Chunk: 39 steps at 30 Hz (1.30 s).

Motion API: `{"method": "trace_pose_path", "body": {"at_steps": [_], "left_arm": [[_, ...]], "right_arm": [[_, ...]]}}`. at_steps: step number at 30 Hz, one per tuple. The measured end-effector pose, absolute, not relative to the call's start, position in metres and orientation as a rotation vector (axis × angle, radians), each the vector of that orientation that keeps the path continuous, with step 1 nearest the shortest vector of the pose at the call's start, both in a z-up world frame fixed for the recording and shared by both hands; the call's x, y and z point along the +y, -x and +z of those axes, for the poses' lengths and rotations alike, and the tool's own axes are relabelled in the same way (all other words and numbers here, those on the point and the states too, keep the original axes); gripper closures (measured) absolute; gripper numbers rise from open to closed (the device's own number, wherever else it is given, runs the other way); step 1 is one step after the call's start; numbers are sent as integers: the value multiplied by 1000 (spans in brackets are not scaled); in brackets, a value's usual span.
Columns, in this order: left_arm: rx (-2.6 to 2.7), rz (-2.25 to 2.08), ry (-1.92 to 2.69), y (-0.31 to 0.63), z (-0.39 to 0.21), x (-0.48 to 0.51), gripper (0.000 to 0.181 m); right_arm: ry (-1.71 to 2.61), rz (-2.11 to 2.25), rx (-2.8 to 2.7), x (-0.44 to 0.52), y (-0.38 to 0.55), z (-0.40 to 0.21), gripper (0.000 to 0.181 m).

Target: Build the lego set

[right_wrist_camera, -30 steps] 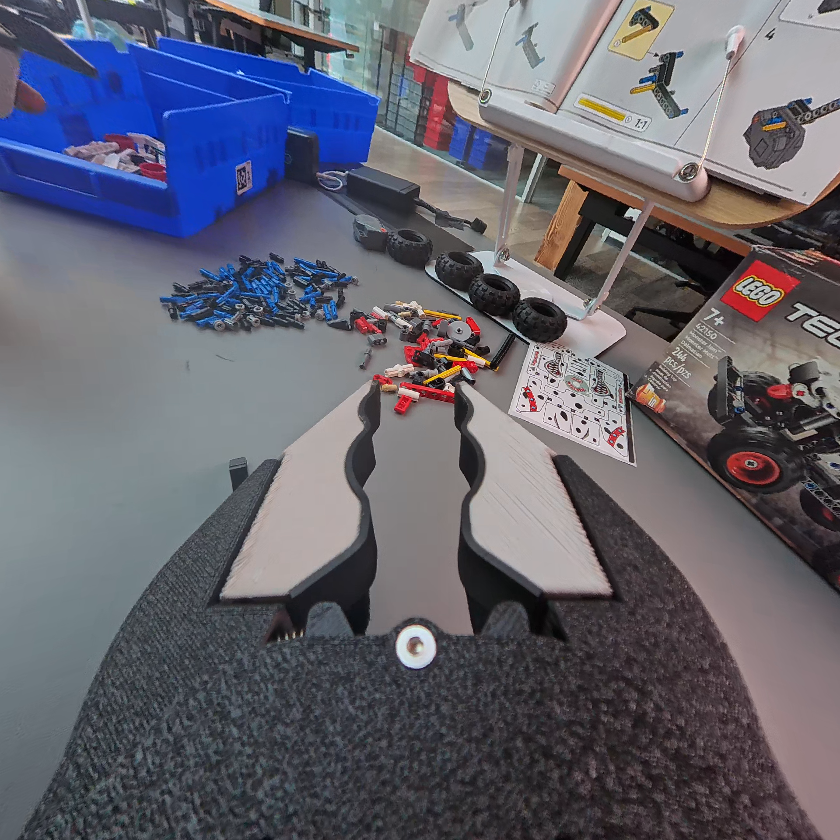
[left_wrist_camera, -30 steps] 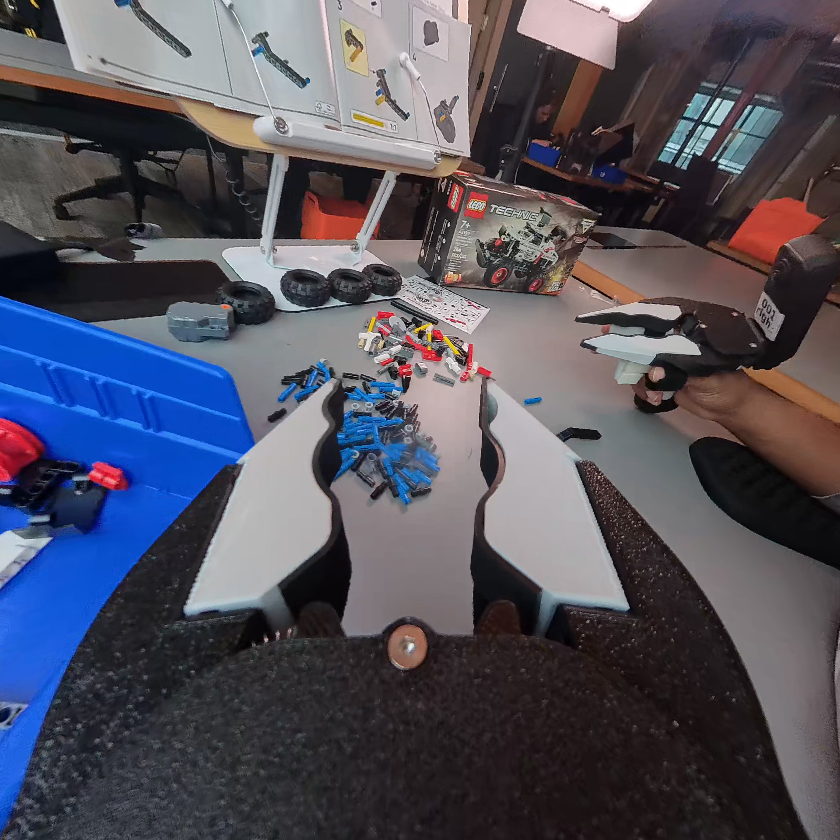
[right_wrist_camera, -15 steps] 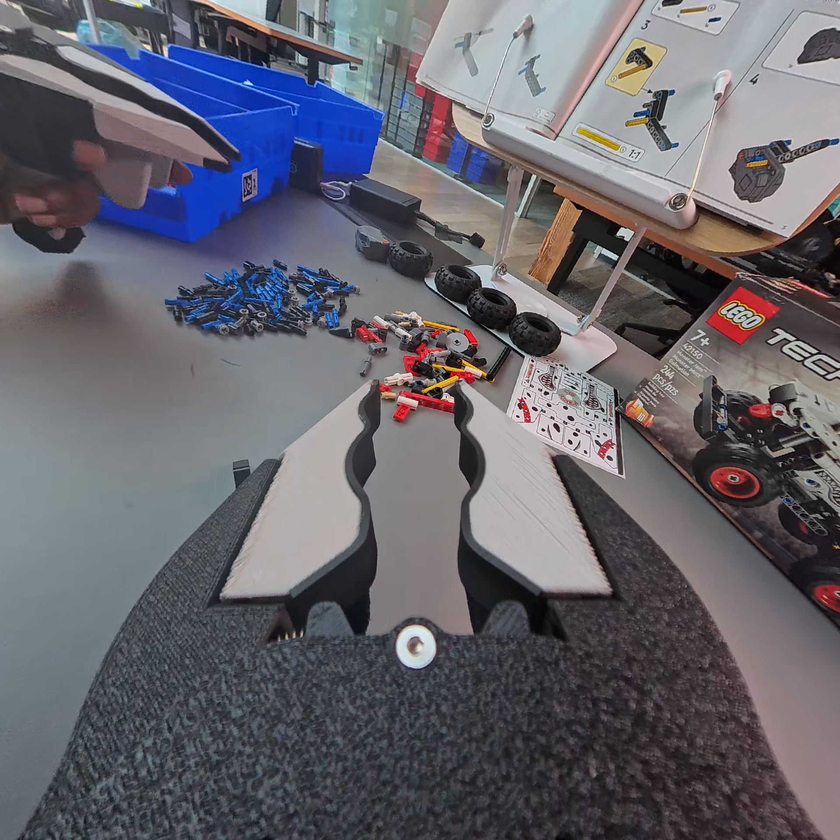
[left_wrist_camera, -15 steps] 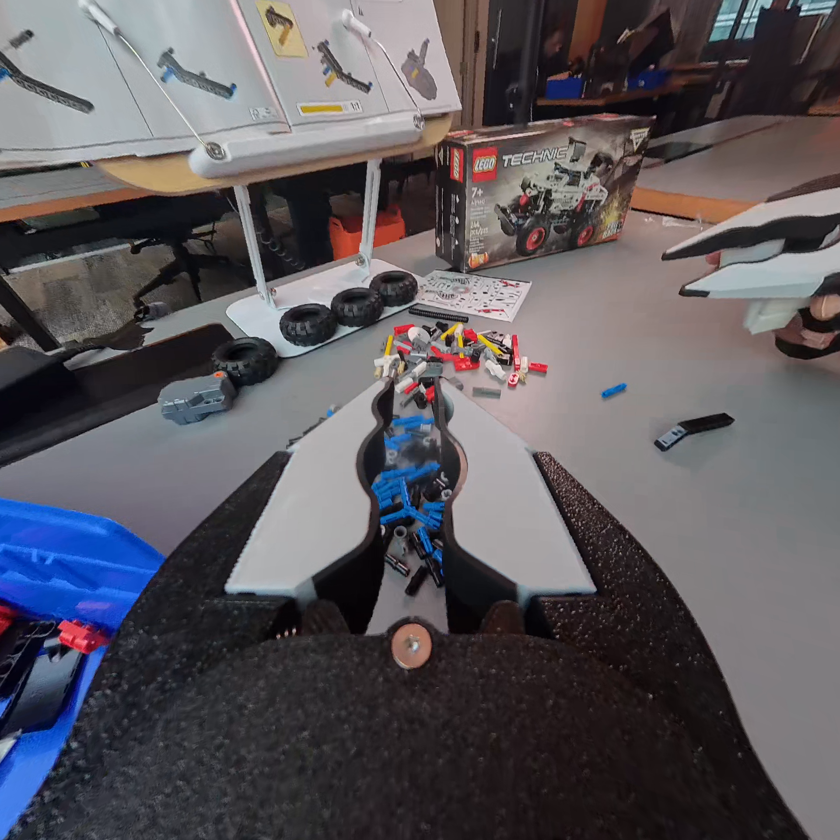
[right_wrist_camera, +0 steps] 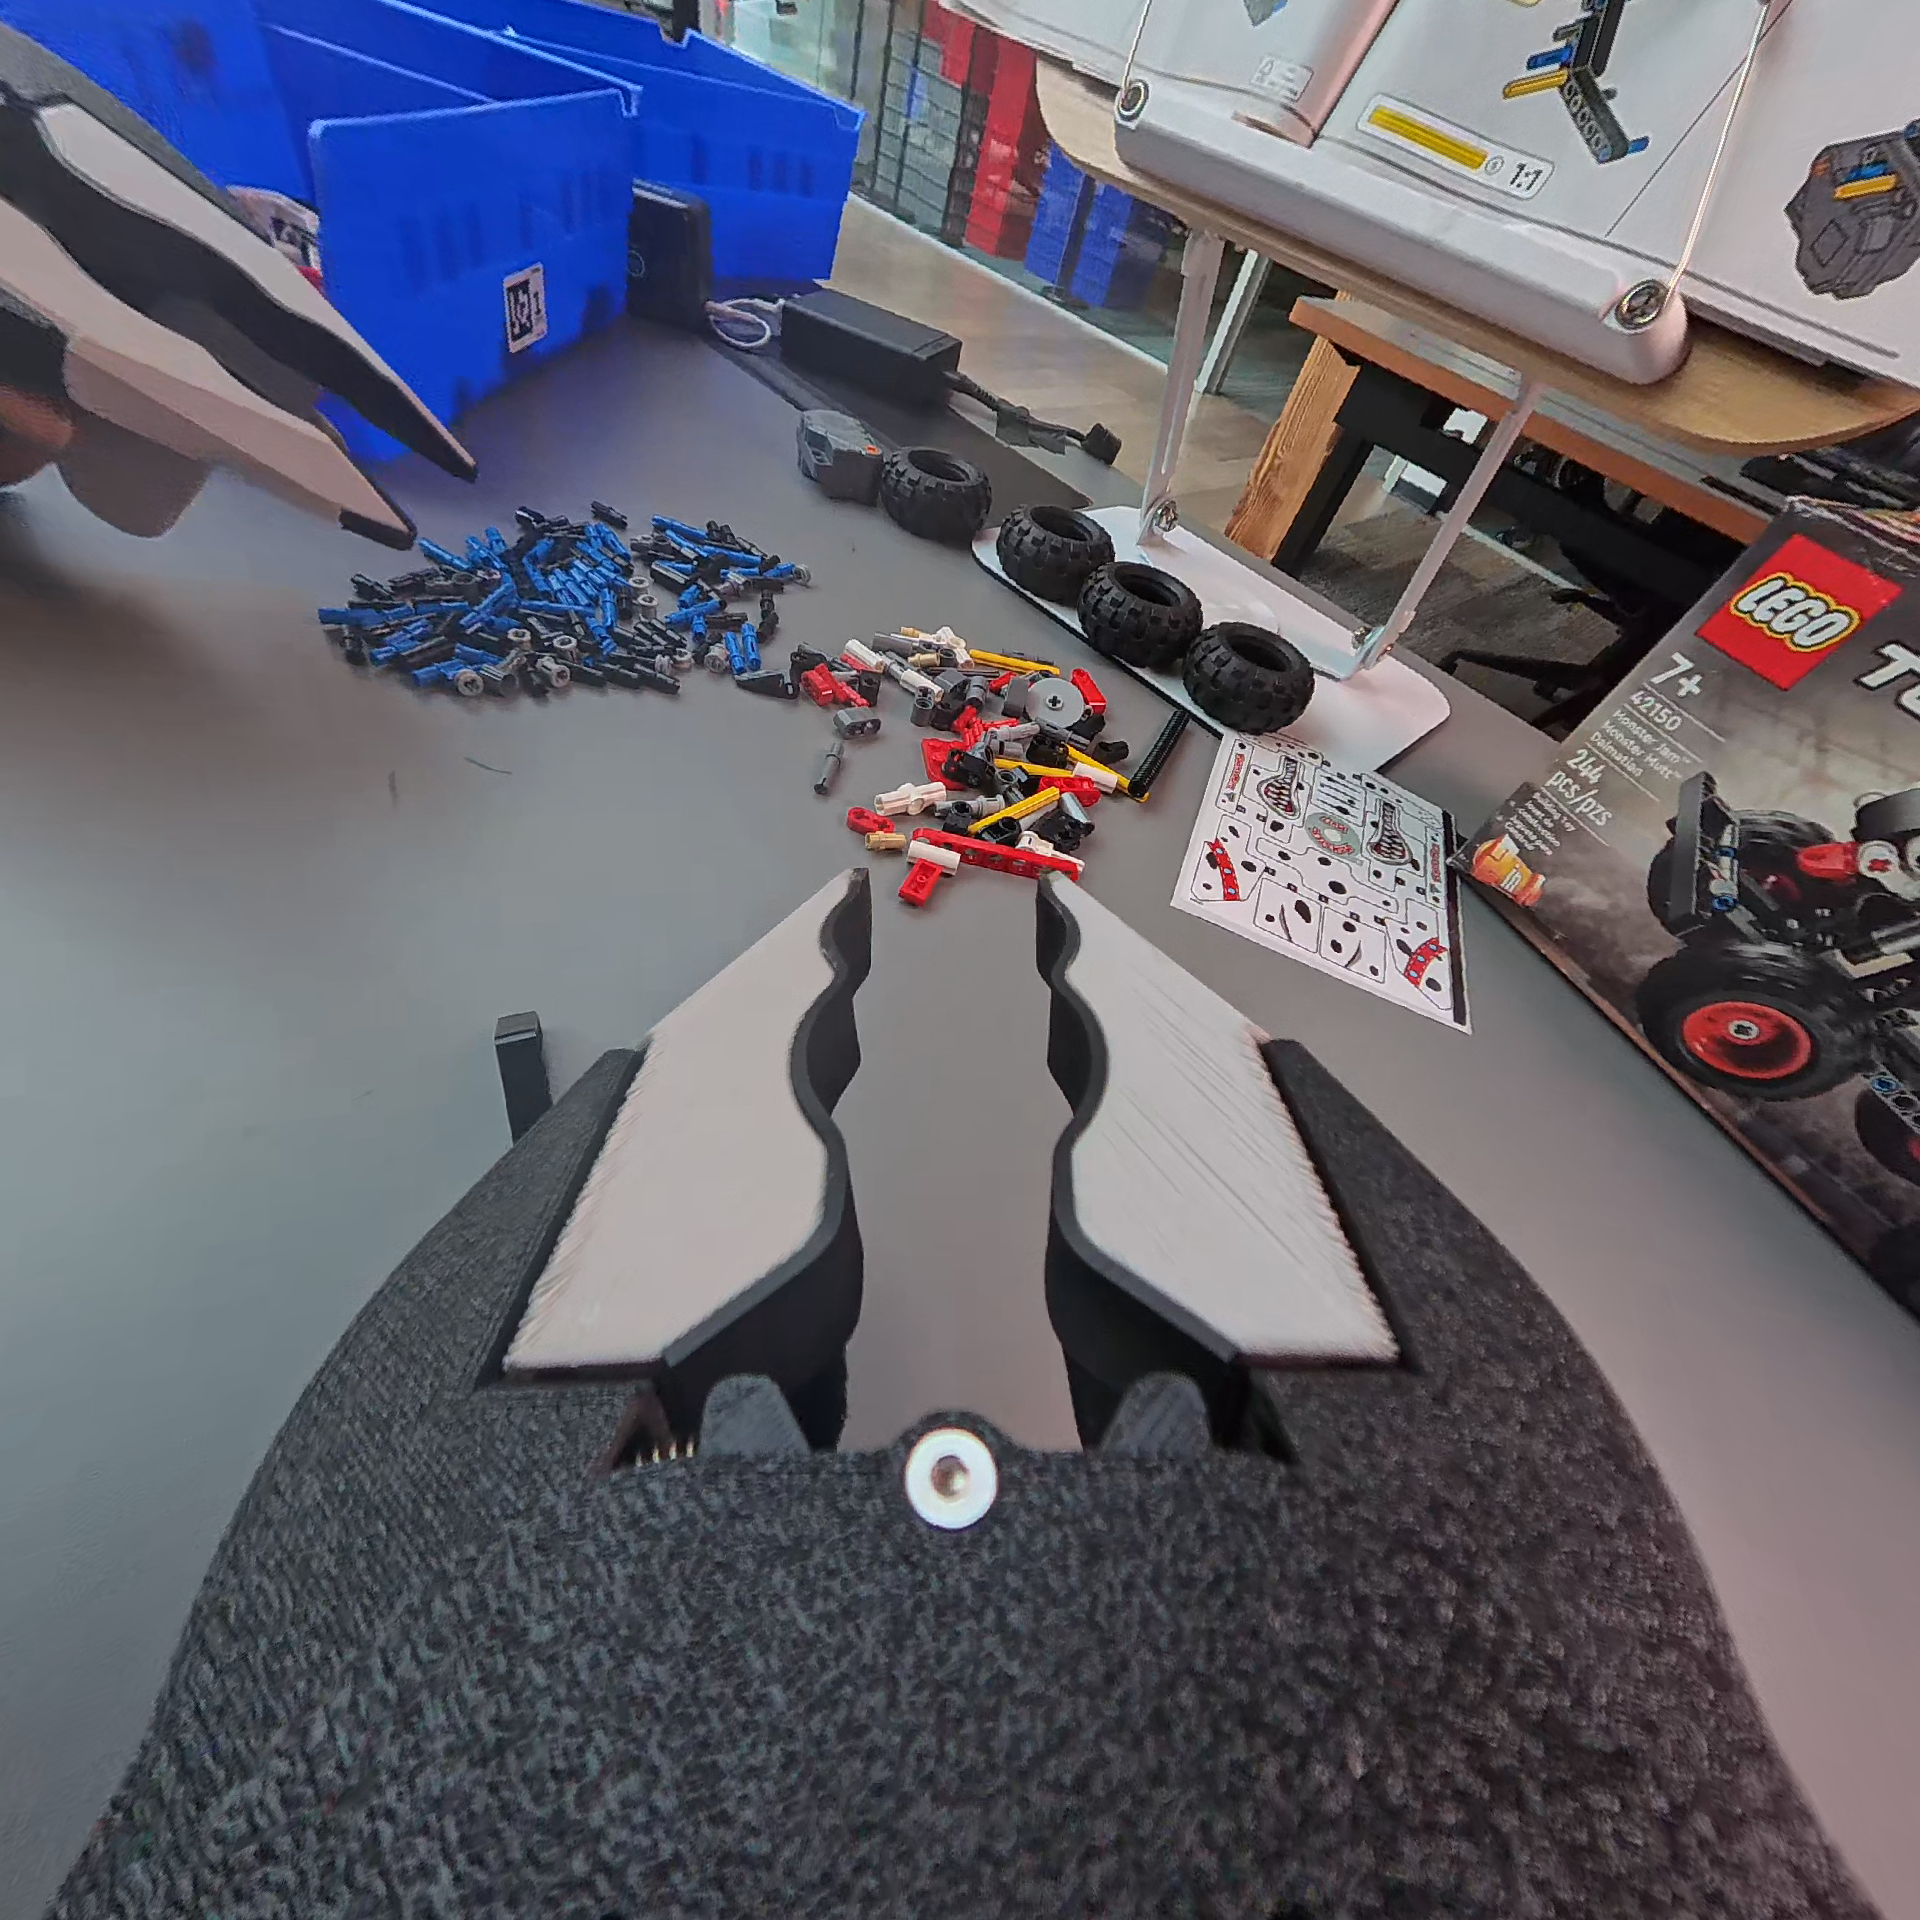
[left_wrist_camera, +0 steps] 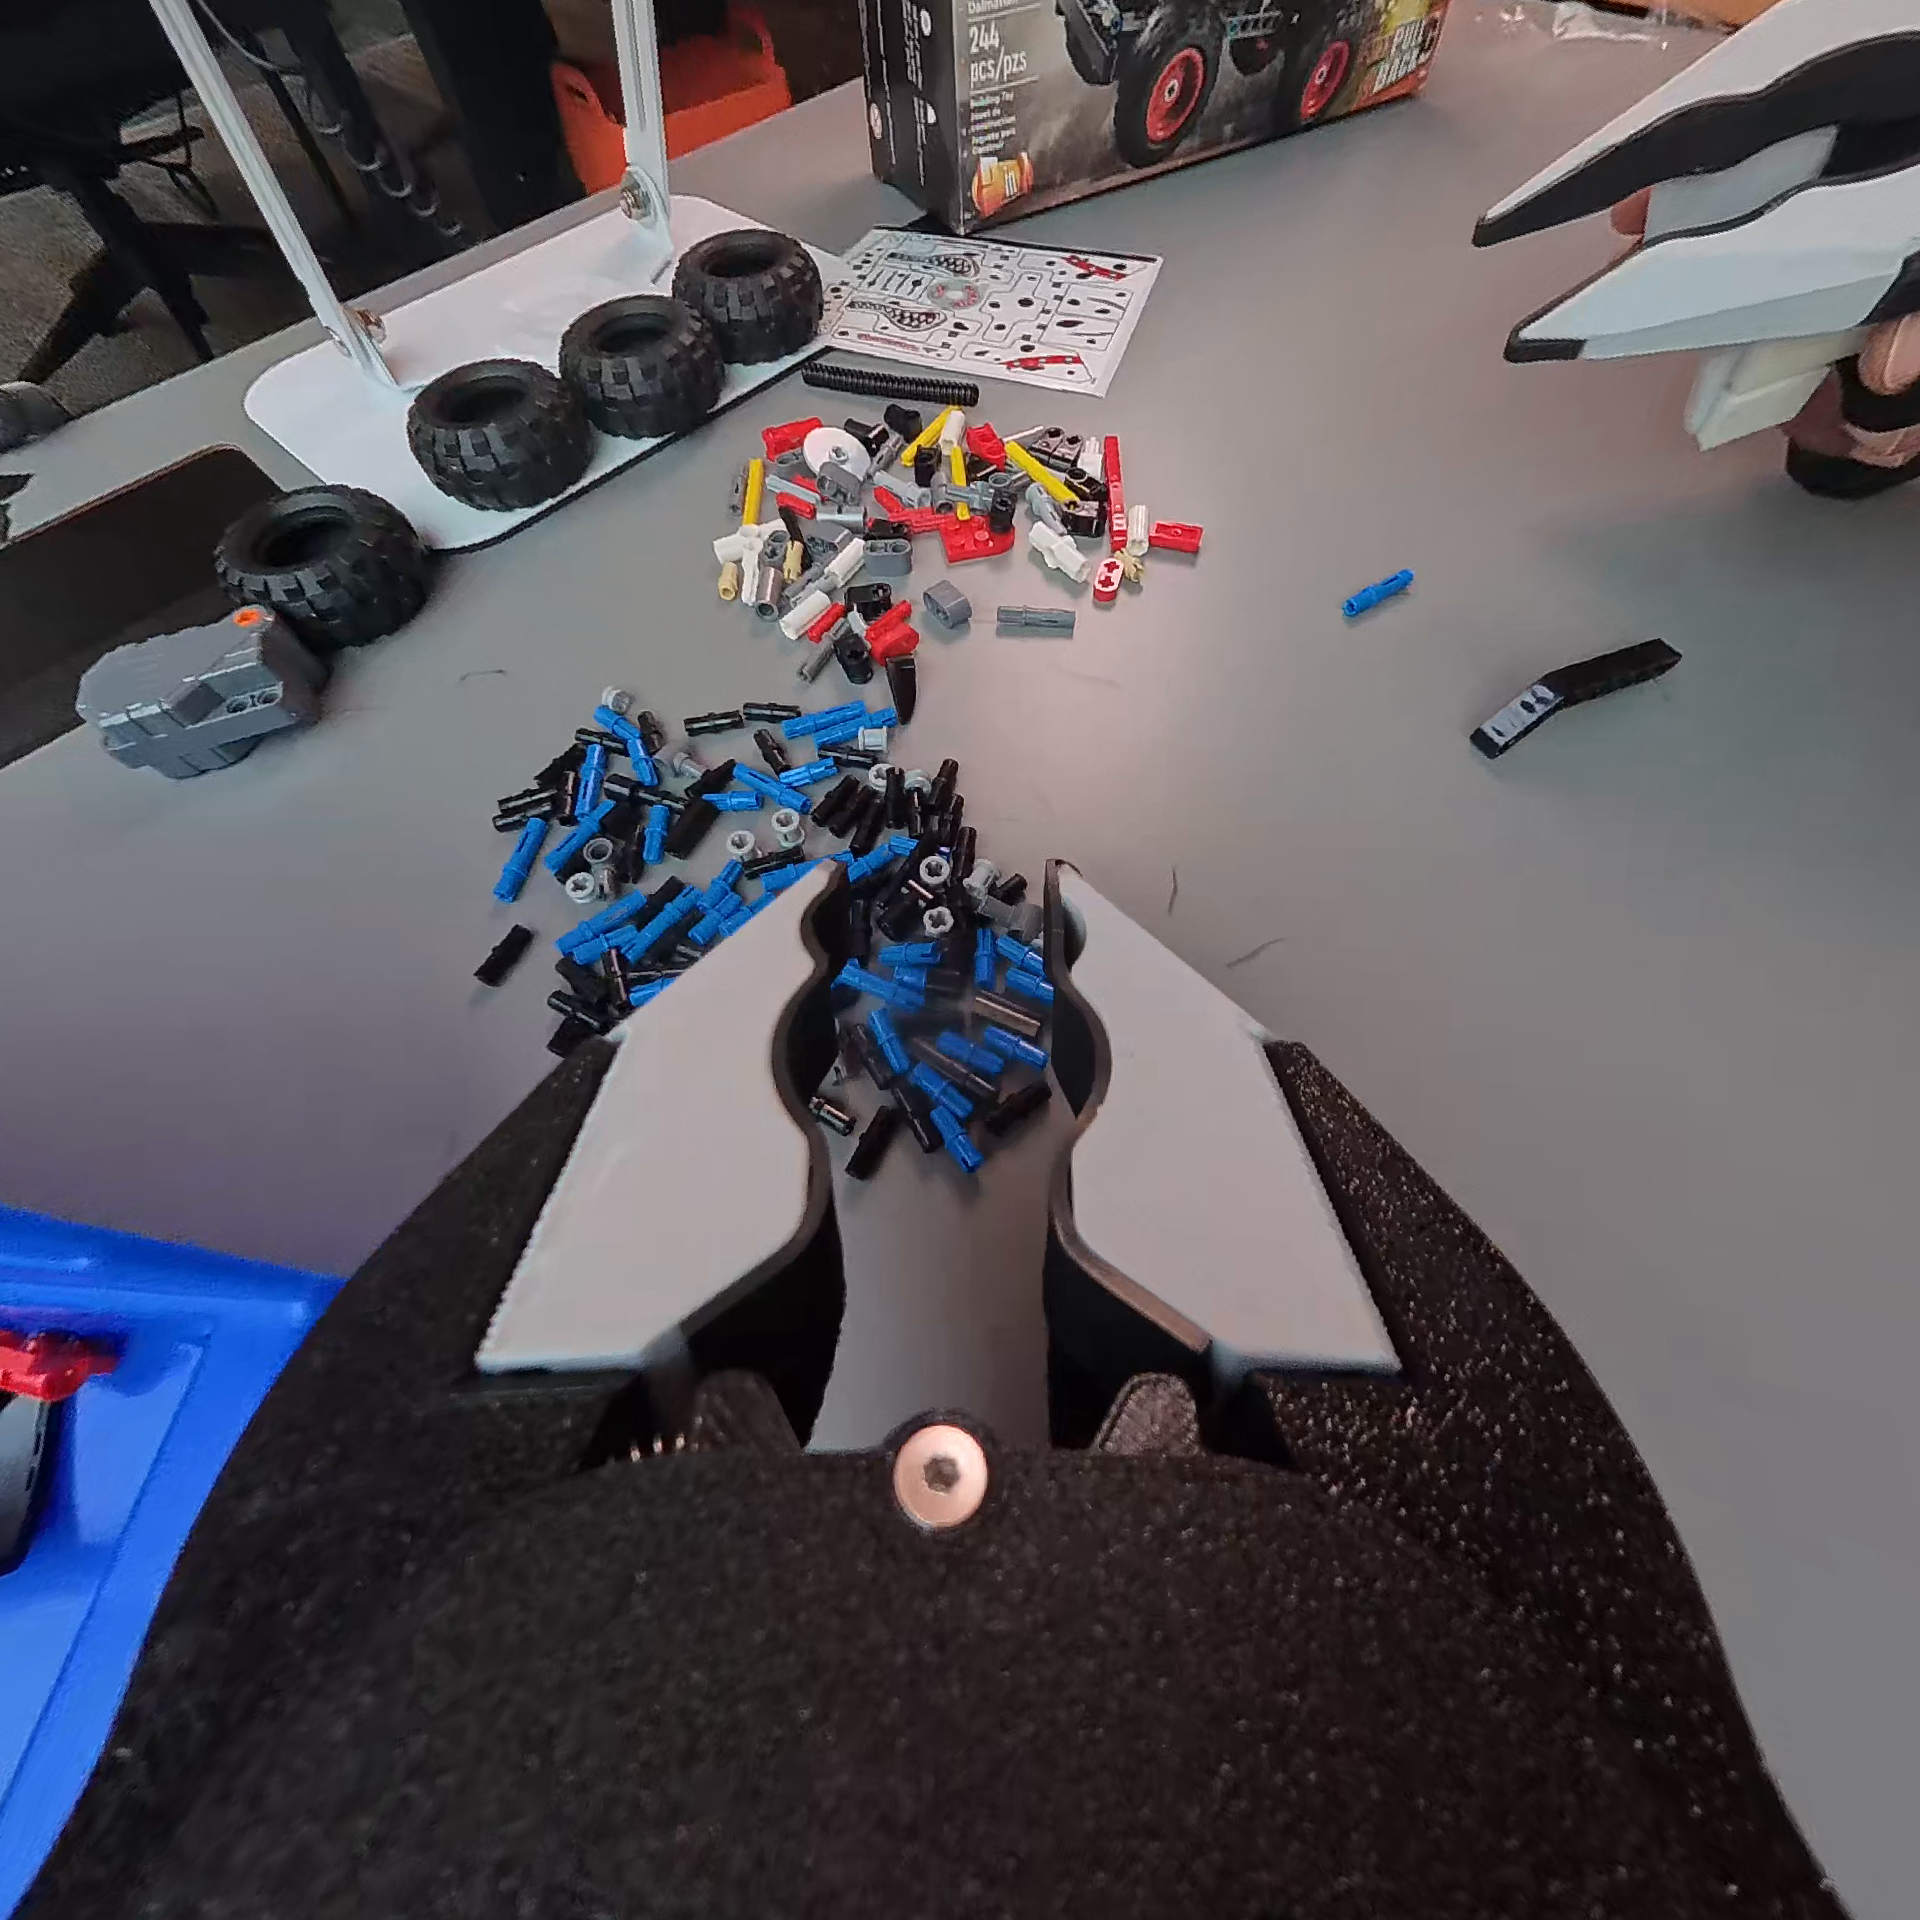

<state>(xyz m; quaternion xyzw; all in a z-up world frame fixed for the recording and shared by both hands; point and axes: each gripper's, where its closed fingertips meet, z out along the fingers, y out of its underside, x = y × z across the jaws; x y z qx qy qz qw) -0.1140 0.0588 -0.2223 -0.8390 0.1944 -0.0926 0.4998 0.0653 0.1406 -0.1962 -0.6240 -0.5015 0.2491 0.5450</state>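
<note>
1. Your lego parts lie loose on the grey table (left_wrist_camera: 1455,1039) in two heaps. The nearer heap of blue and black pins (left_wrist_camera: 769,894), with a few small grey rings mixed in, sits right under your left gripper (left_wrist_camera: 940,878).
2. Just beyond it lies the mixed heap (left_wrist_camera: 935,520): red, yellow, white, grey and black bits, with one white disc among them.
3. Your left gripper's fingers stand apart, a moderate gap, holding nothing, the tips over the near edge of the pin heap.
4. Your right gripper (right_wrist_camera: 951,883) is parted about the same, empty, its tips just short of the mixed heap's red pieces.
5. Count the tyres (left_wrist_camera: 623,364): four black knobbly ones. Three sit in a row on the white base of the stand (left_wrist_camera: 343,416), the fourth on the table just beside the base.
6. Touching that fourth tyre is one grey motor block (left_wrist_camera: 197,707).
7. Two strays lie apart on the right: one blue pin (left_wrist_camera: 1377,594) and one black curved piece (left_wrist_camera: 1574,691).
8. One black ribbed tube (left_wrist_camera: 888,382) lies between the mixed heap and the one sticker sheet (left_wrist_camera: 997,312).
9. Behind the sheet stands the set's box (right_wrist_camera: 1766,831), picturing a truck with red wheels.
10. The stand holds the open instruction booklet (right_wrist_camera: 1558,104) above the table.
11. Containers: a blue bin (left_wrist_camera: 125,1455) at your left holds a red piece and something dark, blurred. More blue bins (right_wrist_camera: 520,208) stand beyond; their contents are hard to tell.
</note>
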Motion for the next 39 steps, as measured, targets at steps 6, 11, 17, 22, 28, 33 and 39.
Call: {"method": "trace_pose_path", "body": {"at_steps": [6, 11, 17, 22, 28, 33, 39], "left_arm": [[479, -205, 2039, 114, -226, 60, 143], [469, -205, 2037, 115, -226, 60, 141], [476, -198, 2027, 115, -225, 61, 141], [493, -194, 2012, 112, -222, 59, 141], [493, -228, 2005, 110, -219, 59, 141], [500, -227, 2004, 108, -220, 58, 141], [500, -226, 2000, 108, -219, 58, 141]], "right_arm": [[1569, 645, -1240, 143, -44, -207, 150], [1663, 683, -1370, 138, -10, -218, 151], [1782, 581, -1557, 140, 30, -244, 155], [1890, 513, -1658, 145, 42, -265, 160], [1935, 519, -1663, 147, 44, -267, 164], [1883, 502, -1672, 151, 43, -267, 178], [1737, 503, -1692, 147, 44, -257, 178]]}}
